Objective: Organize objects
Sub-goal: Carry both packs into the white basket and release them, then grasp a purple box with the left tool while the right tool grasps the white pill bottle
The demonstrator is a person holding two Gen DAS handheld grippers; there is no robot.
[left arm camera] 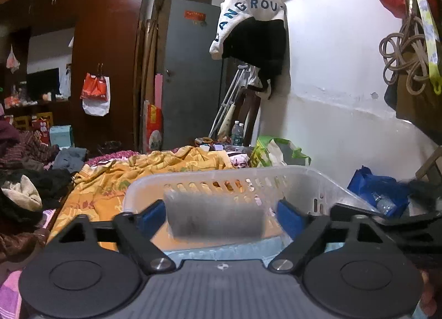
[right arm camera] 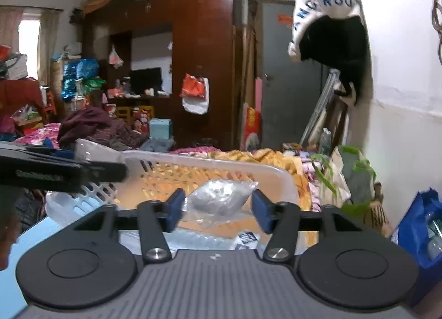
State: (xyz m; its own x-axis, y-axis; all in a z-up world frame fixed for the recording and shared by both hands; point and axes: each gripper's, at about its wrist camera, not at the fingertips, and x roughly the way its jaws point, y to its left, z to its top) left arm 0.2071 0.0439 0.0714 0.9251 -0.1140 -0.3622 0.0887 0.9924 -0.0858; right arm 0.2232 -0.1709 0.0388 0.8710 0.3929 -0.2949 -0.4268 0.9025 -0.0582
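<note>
The left claw stands apart around a blurred grey block; whether its pads touch it cannot be told. The block hangs just over the white basket, probably for release into it. The right claw is also apart, flanking a clear plastic bag before the same basket, apparently ready to deposit it.

The right hand-held gripper brackets a clear plastic packet before a white basket.
</note>
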